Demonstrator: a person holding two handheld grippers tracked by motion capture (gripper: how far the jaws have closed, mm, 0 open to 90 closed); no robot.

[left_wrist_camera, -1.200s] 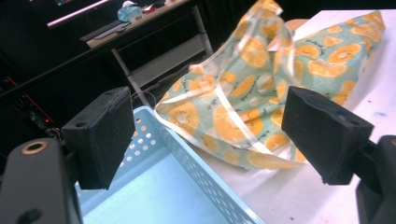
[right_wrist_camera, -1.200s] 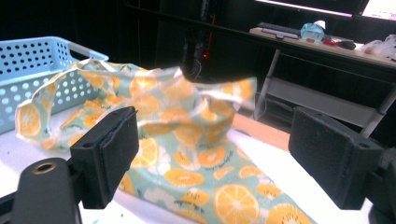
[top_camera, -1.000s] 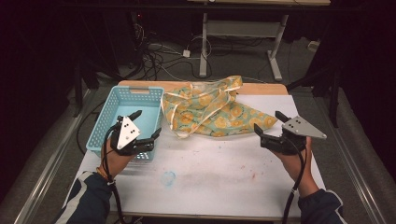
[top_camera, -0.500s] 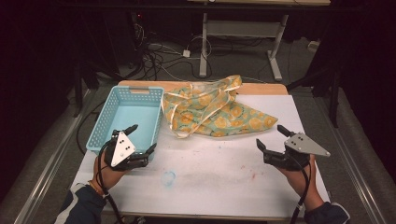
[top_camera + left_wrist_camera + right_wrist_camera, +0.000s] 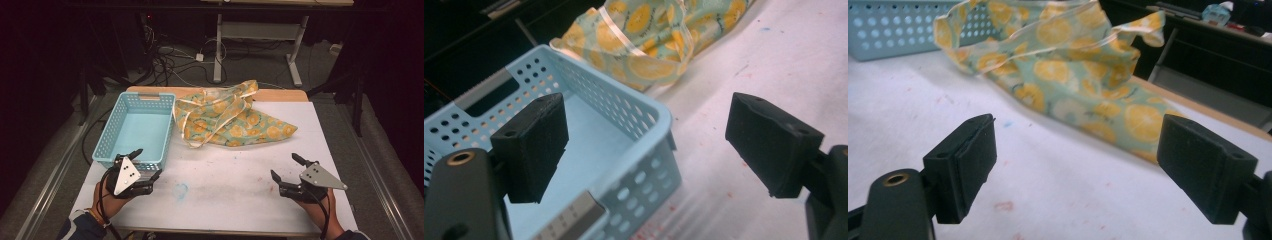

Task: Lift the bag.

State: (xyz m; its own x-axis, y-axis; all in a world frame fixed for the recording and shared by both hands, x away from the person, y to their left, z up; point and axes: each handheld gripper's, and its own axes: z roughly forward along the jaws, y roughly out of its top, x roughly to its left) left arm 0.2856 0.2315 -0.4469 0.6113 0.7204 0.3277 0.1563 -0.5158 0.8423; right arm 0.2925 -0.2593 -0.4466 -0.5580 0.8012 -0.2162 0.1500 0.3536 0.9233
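A: Where is the left tool (image 5: 145, 165) right now?

B: At the near left of the white tabletop (image 5: 235, 175), just at the near end of the light blue basket (image 5: 135, 127). Its 2 jaws are spread wide with nothing between them. In the left gripper view the basket's near corner sits in the gap between the jaws, farther off, and I cannot tell whether the left jaw touches the rim.

A: And the right tool (image 5: 284, 167)?

B: Near the right front edge of the tabletop, held in a hand (image 5: 317, 207). Its 2 jaws are also spread apart and grip nothing. Bare tabletop lies between them in the right gripper view.

A: What about the cloth?

B: A green bag with an orange-slice print (image 5: 235, 120) lies crumpled at the far middle of the tabletop, just beside the basket's right wall, well apart from both tools. Its pale straps (image 5: 192, 117) loop over the fabric on the basket side.

A: Anything in the basket?

B: Its floor looks bare. There is a faint blue smudge (image 5: 181, 190) on the tabletop near the left tool.
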